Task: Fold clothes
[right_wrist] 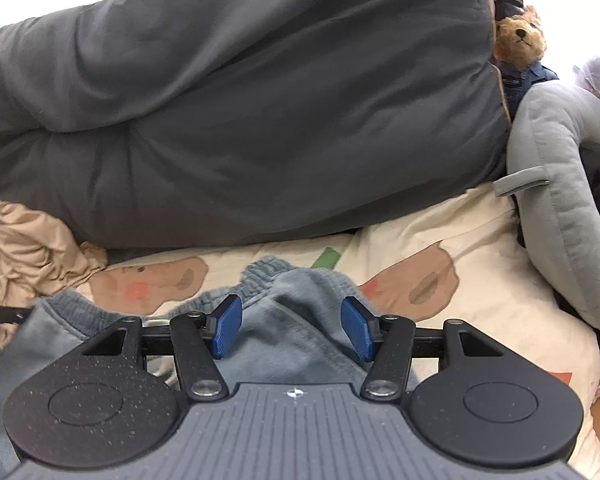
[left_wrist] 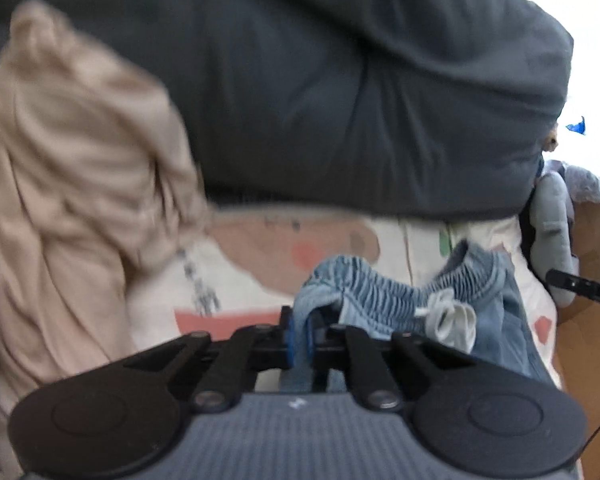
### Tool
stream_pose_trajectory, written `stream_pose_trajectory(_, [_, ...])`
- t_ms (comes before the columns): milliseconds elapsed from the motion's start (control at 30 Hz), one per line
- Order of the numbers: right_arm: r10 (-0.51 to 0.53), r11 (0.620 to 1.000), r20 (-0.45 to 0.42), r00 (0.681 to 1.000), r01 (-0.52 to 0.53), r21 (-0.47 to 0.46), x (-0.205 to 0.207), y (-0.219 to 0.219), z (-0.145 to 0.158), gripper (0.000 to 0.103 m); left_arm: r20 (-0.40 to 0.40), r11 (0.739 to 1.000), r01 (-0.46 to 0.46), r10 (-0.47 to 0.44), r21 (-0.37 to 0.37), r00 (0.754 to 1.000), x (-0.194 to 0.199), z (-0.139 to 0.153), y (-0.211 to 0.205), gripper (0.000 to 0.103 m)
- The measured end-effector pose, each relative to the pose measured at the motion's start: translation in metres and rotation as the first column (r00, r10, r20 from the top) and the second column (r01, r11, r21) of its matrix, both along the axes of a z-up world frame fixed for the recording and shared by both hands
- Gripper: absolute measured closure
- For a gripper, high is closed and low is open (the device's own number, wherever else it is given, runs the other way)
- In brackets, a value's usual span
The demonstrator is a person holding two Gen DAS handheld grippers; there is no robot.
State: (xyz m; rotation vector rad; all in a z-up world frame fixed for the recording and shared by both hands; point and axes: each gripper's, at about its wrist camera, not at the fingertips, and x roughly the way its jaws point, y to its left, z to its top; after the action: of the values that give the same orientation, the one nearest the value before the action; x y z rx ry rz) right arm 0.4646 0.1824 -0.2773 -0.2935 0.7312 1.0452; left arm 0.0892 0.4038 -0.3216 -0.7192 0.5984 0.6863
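Left gripper (left_wrist: 300, 338) is clamped on the elastic waistband of a pair of blue shorts (left_wrist: 384, 304), its blue pads pressed together with a fold of the denim-coloured cloth pinched between them. From that pinch the gathered waistband runs off to the right, and a white drawstring (left_wrist: 452, 320) hangs over it. The shorts lie on a bed covered by a cream sheet (left_wrist: 244, 276) printed with brown and pink shapes.

Right gripper (right_wrist: 292, 328) stands with its blue pads (right_wrist: 228, 326) apart, one on each side of a raised hump of the same shorts (right_wrist: 300, 300); the cloth lies between them, but the pads do not press on it. In the left wrist view, the tip of this gripper shows at the right edge.

A crumpled beige garment (left_wrist: 68, 184) lies to the left of the shorts, blurred in the left wrist view. Behind everything a thick dark grey duvet (right_wrist: 240, 100) is heaped across the bed. At its right end sit a teddy bear (right_wrist: 520, 36) and a grey cushion (right_wrist: 556, 168).
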Motion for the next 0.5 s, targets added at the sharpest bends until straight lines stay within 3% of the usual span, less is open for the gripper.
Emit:
stream_pose_trajectory(100, [-0.015,1.000,0.006,1.000,0.015,-0.012,0.011,0.008,-0.001,0.041,-0.020,0.998,0.051,-0.050,0.026,0.999,0.010,0.004,-0.005,0.095])
stream_pose_trajectory(267, [-0.007,0.997,0.001,1.000,0.007,-0.071,0.033,0.033,-0.014,0.041,-0.021,0.997,0.073,-0.073,0.020,0.997,0.013,-0.001,-0.019,0.080])
stream_pose_trajectory(500, [0.075,0.982,-0.002,0.997,-0.074,-0.174,0.048,0.069,-0.031,0.043,0.012,0.998,0.054,-0.054,0.028,0.998,0.007,-0.003,-0.032,0.077])
